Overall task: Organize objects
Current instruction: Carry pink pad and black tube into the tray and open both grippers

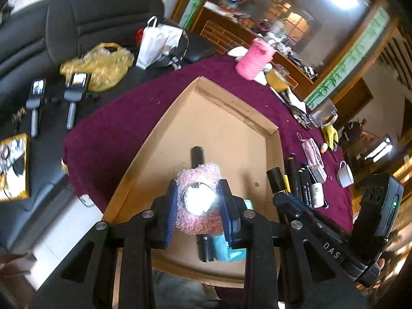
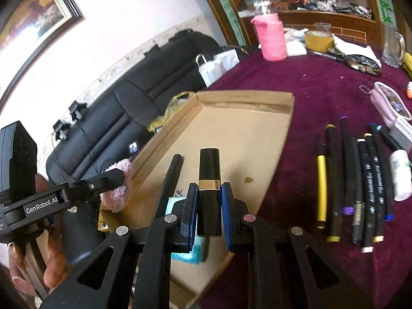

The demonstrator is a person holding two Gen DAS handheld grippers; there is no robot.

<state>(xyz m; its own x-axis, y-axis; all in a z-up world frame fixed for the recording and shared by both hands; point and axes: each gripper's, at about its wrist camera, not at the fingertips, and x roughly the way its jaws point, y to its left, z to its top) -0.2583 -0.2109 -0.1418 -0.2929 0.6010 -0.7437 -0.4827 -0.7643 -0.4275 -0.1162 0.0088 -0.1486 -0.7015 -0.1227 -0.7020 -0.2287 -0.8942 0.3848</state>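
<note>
My left gripper (image 1: 199, 200) is shut on a fuzzy pink round mirror (image 1: 198, 198), held above the near end of a shallow cardboard box (image 1: 231, 118). It also shows in the right wrist view (image 2: 117, 188) at the box's left rim. My right gripper (image 2: 208, 208) is shut on a black lipstick tube with a gold band (image 2: 209, 190), over the box's near end (image 2: 257, 139). A black pen (image 2: 168, 180) and a teal packet (image 2: 184, 252) lie in the box beneath the grippers.
Several markers and pens (image 2: 355, 180) and a white bottle (image 2: 400, 175) lie on the maroon tablecloth (image 2: 309, 82) right of the box. A pink knitted container (image 2: 271, 36), glasses, a pink pouch (image 2: 388, 103) and a white cup (image 1: 345, 175) stand farther off. A black sofa (image 1: 77, 25) is left.
</note>
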